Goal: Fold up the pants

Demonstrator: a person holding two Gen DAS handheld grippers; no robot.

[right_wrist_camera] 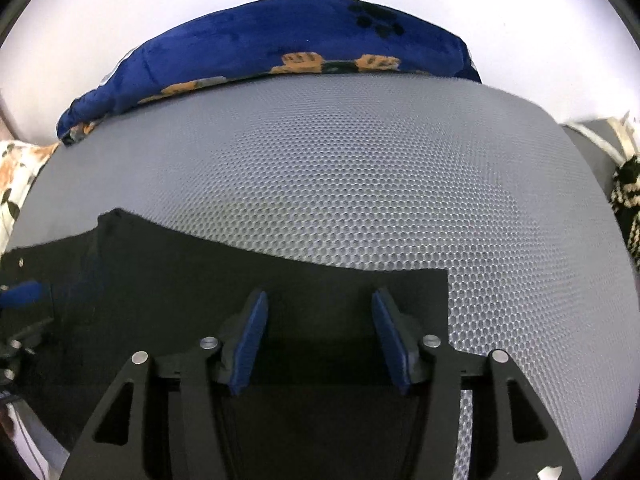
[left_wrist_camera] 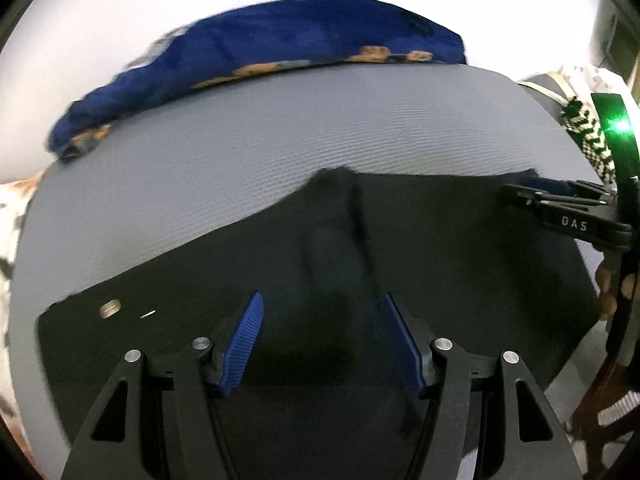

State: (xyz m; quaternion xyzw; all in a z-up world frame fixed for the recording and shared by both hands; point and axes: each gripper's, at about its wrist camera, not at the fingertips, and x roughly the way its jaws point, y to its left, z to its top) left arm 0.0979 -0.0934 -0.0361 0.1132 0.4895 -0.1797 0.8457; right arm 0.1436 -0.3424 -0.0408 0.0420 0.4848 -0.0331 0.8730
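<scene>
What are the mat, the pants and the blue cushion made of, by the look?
Mat: probably rubber or foam, matte grey, embossed honeycomb texture. Pants: black woven cloth, matte, lying flat with a soft crease; fibre unclear. Blue cushion: likely plush fleece, soft sheen, printed paw marks. Left gripper and right gripper pads: ribbed blue rubber, seemingly.

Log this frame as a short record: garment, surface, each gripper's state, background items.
garment: black pants lying flat, metal button showing
surface: grey textured mat
left gripper: jaws open above the pants, holding nothing
right gripper: jaws open above the pants near one corner, holding nothing
background: blue paw-print blanket along the mat's far edge
</scene>
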